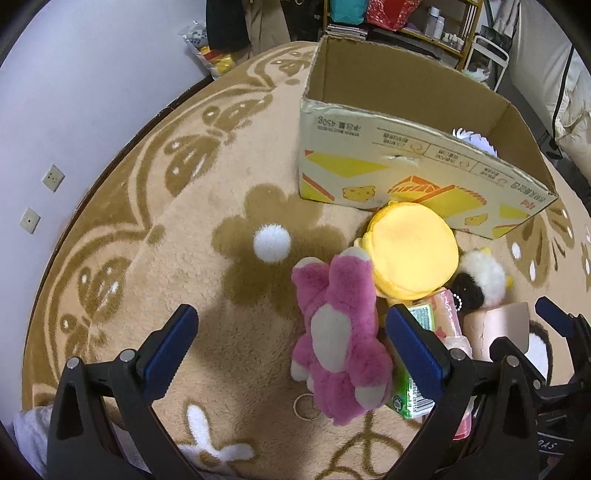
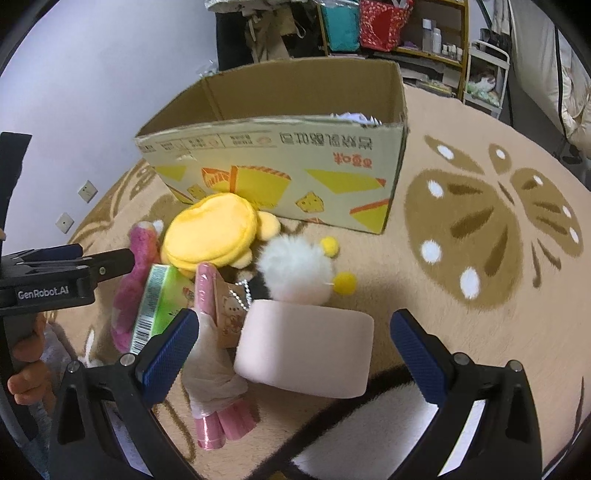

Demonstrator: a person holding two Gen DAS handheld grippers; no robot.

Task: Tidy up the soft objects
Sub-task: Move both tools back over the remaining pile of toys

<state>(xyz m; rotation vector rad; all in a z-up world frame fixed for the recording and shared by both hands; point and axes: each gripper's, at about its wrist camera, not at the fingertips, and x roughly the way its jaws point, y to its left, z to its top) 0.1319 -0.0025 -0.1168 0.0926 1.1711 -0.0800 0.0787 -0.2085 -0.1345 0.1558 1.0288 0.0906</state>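
Observation:
A pile of soft things lies on the carpet in front of an open cardboard box [image 1: 406, 177] [image 2: 280, 162]. A pink plush bear [image 1: 340, 332] [image 2: 129, 295] lies between the fingers of my open left gripper [image 1: 295, 343], untouched. A yellow round plush [image 1: 410, 251] [image 2: 210, 232] leans by the box. A black-and-white fluffy toy [image 1: 480, 277] [image 2: 299, 273] sits beside it. A pale pink foam block [image 2: 306, 347] [image 1: 495, 325] lies between the fingers of my open right gripper [image 2: 295, 350]. A green pack [image 1: 406, 384] [image 2: 159, 302] and a pink wrapped bundle [image 2: 214, 369] lie in the pile.
A white item [image 1: 472, 138] lies inside the box. The beige carpet [image 1: 184, 258] has brown butterfly patterns [image 2: 495, 229]. A wall with sockets [image 1: 53, 177] is at the left. Shelves with bags and bottles [image 2: 406, 29] stand behind the box. A metal ring [image 1: 306, 406] lies on the carpet.

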